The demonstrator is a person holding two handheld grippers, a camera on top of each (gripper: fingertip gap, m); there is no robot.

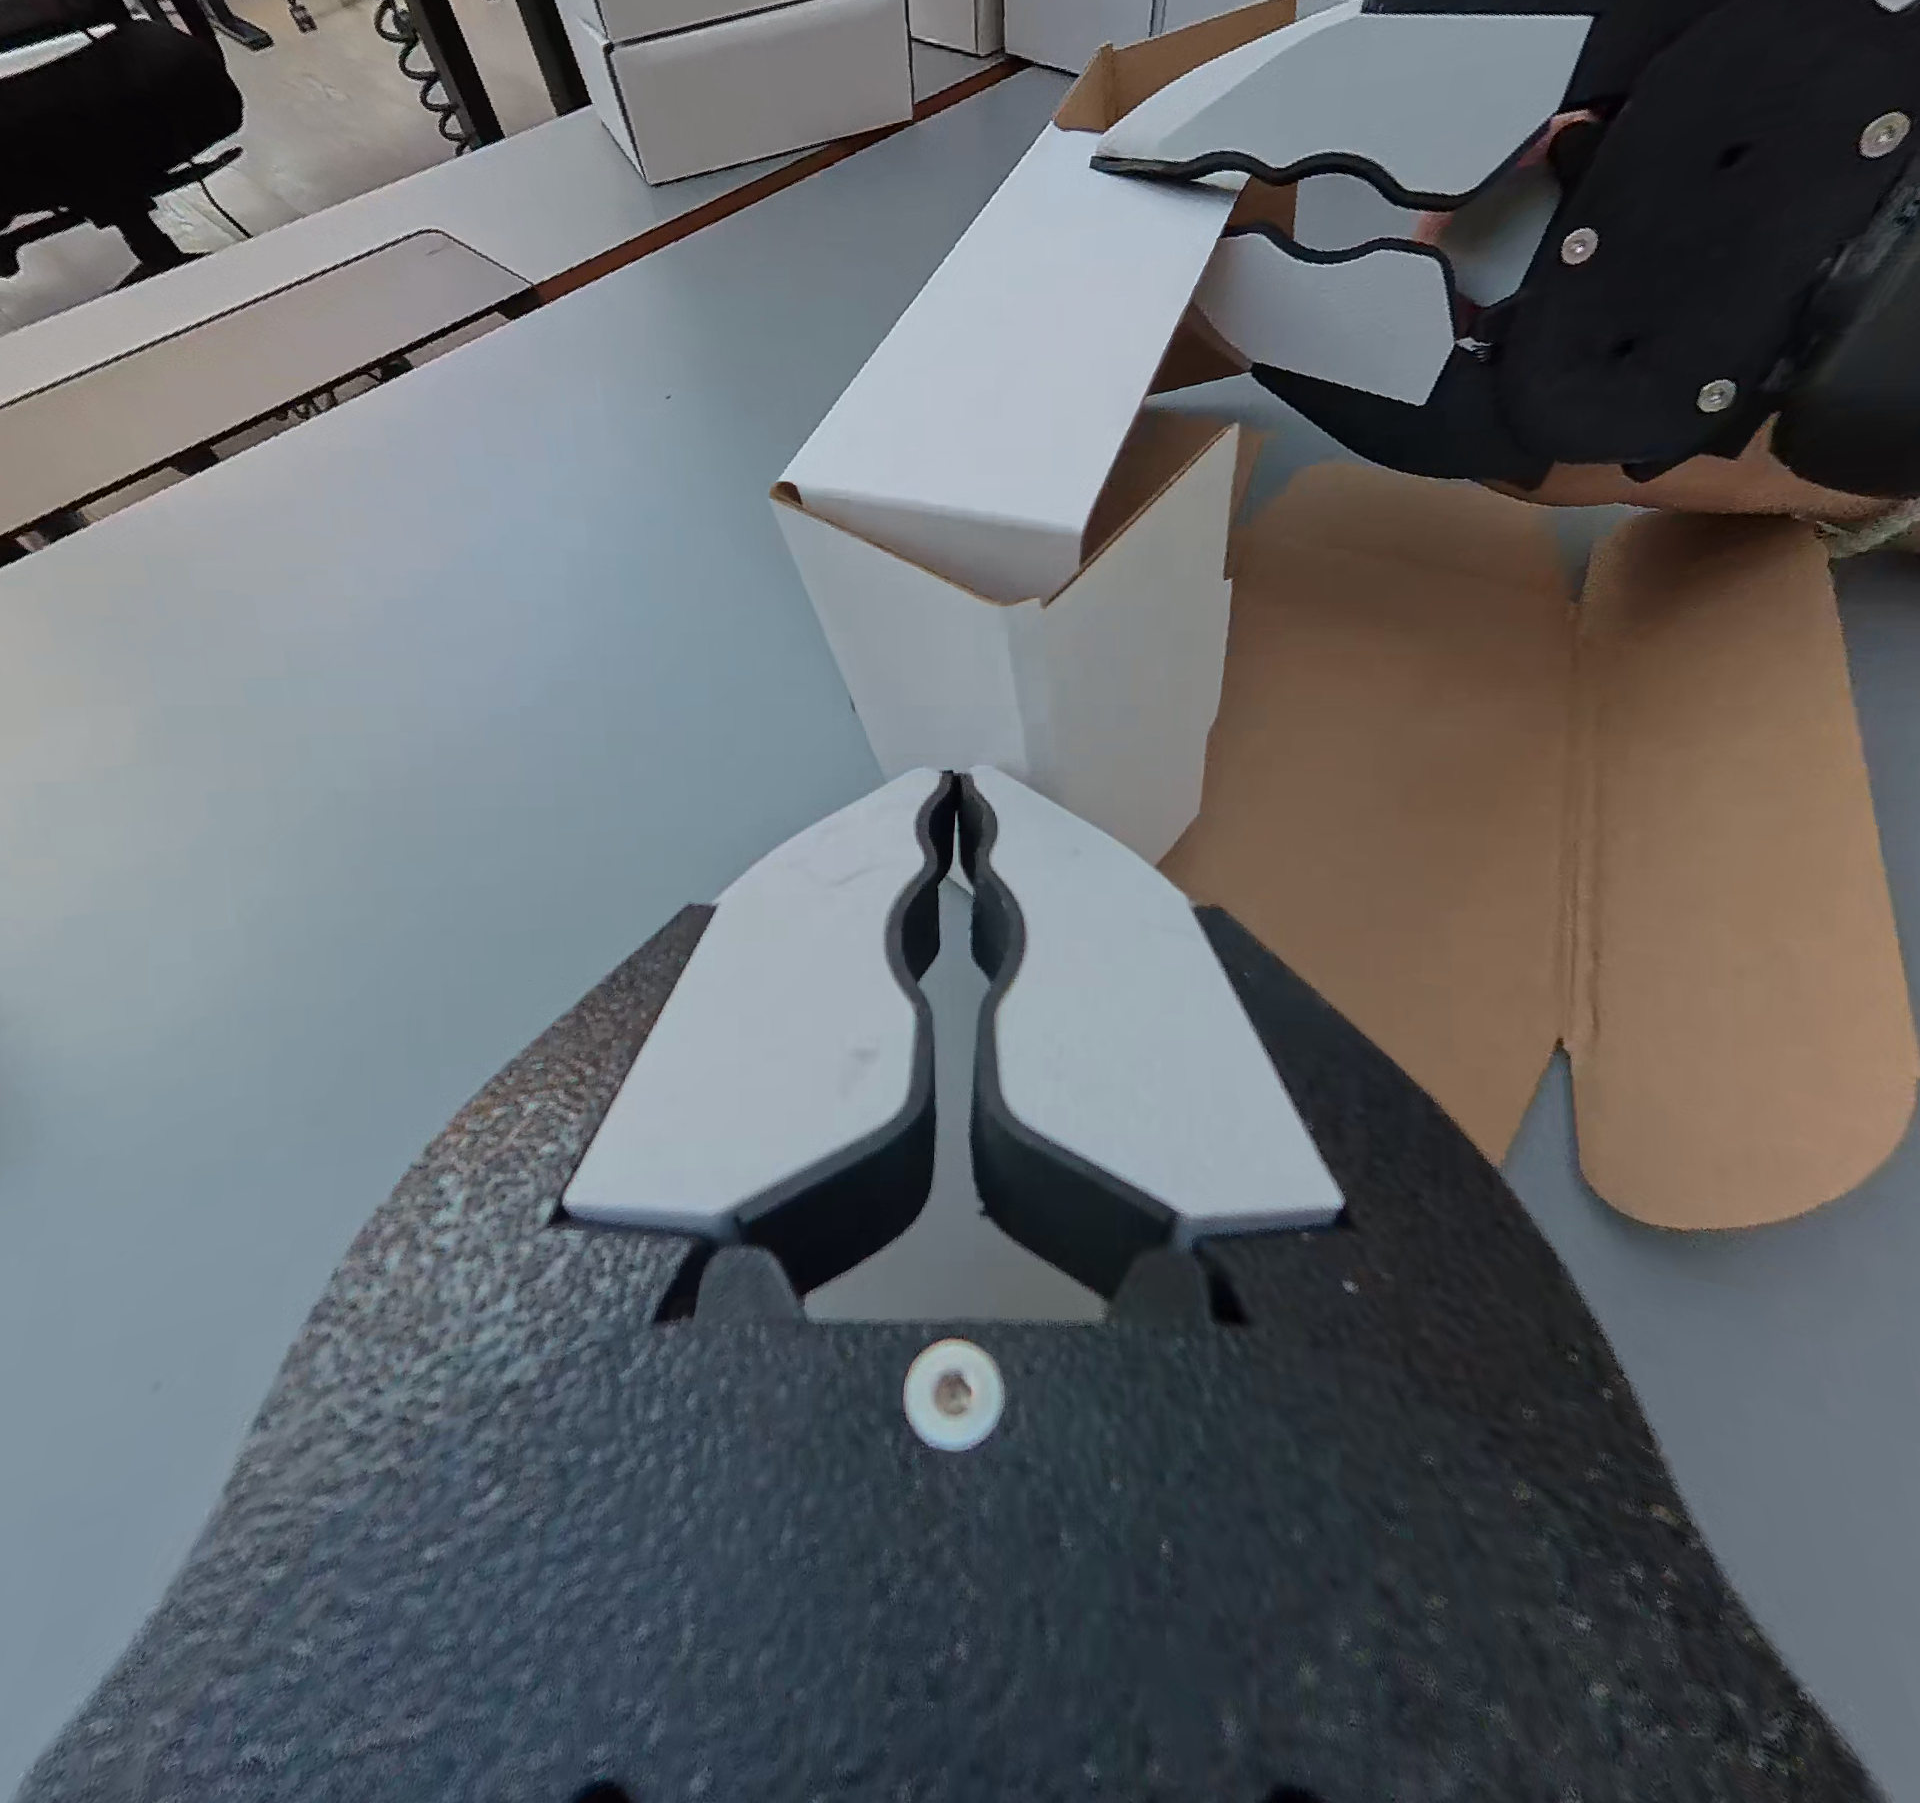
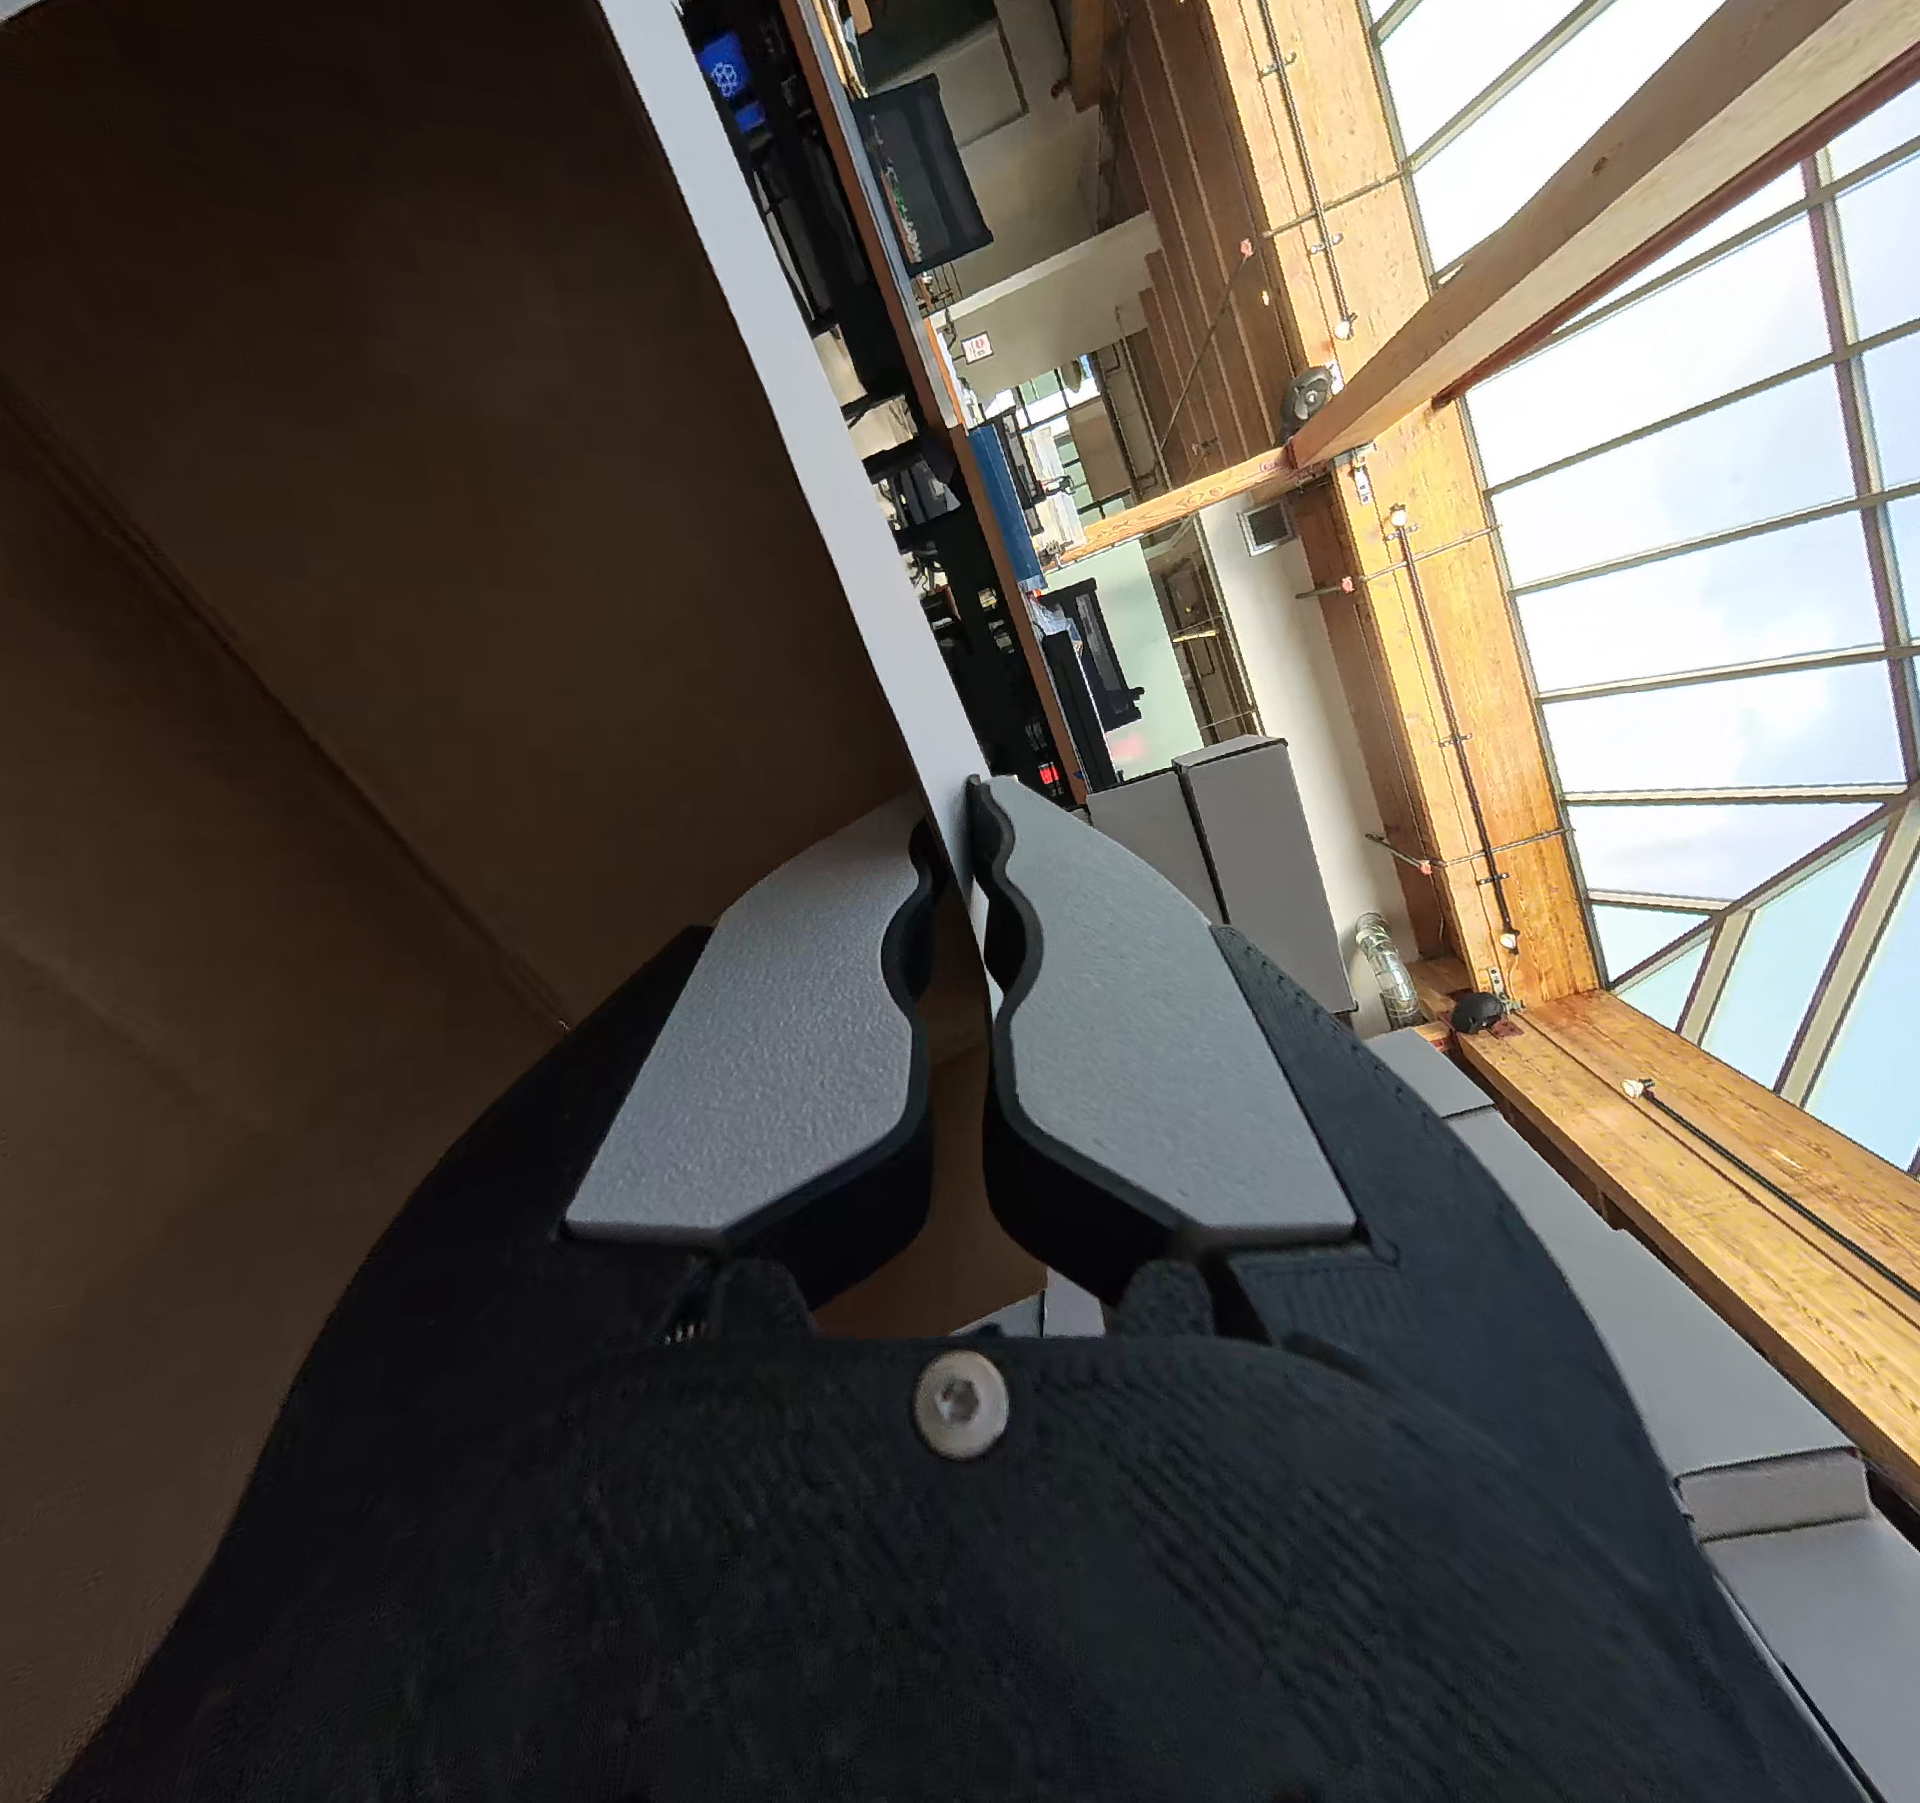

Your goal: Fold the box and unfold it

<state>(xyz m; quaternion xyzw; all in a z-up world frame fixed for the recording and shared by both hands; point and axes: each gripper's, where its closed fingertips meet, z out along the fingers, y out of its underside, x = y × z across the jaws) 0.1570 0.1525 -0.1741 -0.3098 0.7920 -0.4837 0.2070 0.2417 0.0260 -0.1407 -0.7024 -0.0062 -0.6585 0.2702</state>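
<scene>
Right gripper fingers pinch the raised white flap of a half-folded cardboard box on the grey surface. Left gripper fingers are clenched together, empty, tips just beside the box's lower wall

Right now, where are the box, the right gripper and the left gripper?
box (image 1: pixel 966 714), left wrist view, white front wall.
right gripper (image 1: pixel 1226 200), left wrist view, between fingertips.
left gripper (image 1: pixel 956 787), left wrist view, between fingertips.
</scene>
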